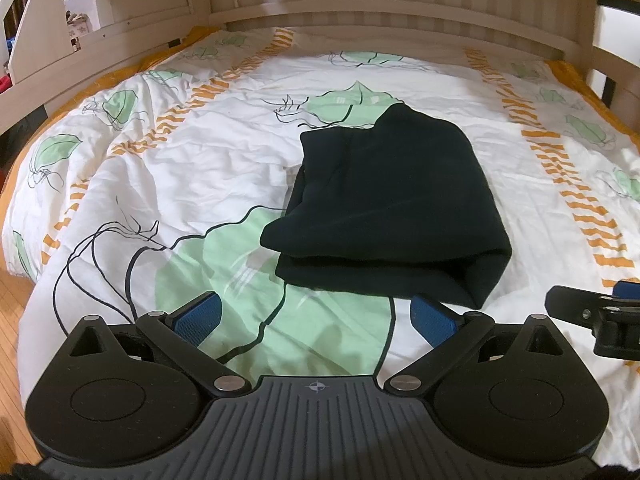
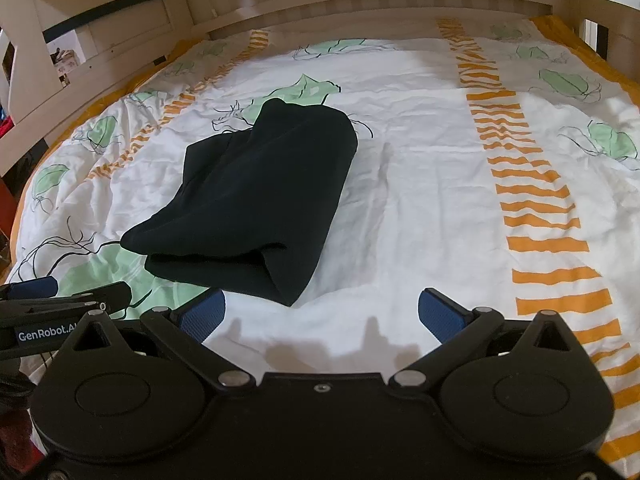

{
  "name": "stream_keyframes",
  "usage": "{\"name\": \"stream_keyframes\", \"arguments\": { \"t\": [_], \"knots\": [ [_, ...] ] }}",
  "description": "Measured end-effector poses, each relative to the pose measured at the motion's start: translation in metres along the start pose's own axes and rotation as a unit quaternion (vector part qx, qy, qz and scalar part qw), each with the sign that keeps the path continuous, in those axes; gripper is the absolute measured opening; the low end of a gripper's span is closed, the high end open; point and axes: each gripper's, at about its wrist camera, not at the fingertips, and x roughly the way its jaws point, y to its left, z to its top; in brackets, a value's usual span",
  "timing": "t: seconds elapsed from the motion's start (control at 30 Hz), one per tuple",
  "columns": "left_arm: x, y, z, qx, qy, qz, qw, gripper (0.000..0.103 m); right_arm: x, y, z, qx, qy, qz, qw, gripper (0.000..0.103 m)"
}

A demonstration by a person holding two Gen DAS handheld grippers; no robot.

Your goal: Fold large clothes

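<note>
A black garment (image 1: 394,204) lies folded into a thick rectangle on the bed's patterned duvet (image 1: 180,168). Its near folded edge sits just beyond my left gripper (image 1: 316,316), which is open with nothing between its blue pads. In the right wrist view the same garment (image 2: 260,196) lies ahead and to the left. My right gripper (image 2: 322,314) is open over bare duvet, beside the garment's near right corner. Each gripper shows at the edge of the other's view: the right gripper (image 1: 592,308) and the left gripper (image 2: 60,300).
The duvet (image 2: 440,168) is white with green leaves and orange stripes, and wrinkled. A pale wooden headboard (image 1: 360,12) closes the far side, with side rails (image 1: 608,60) to the left and right. Wooden floor (image 1: 12,320) shows at the lower left.
</note>
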Motion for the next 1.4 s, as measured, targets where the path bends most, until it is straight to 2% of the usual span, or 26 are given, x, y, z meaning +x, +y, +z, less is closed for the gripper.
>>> {"name": "stream_keyframes", "arguments": {
  "t": [1.4],
  "knots": [
    [0.013, 0.007, 0.001, 0.000, 0.016, -0.004, 0.9999, 0.102, 0.017, -0.001, 0.002, 0.007, 0.033, 0.011, 0.999, 0.102]
  ]
}}
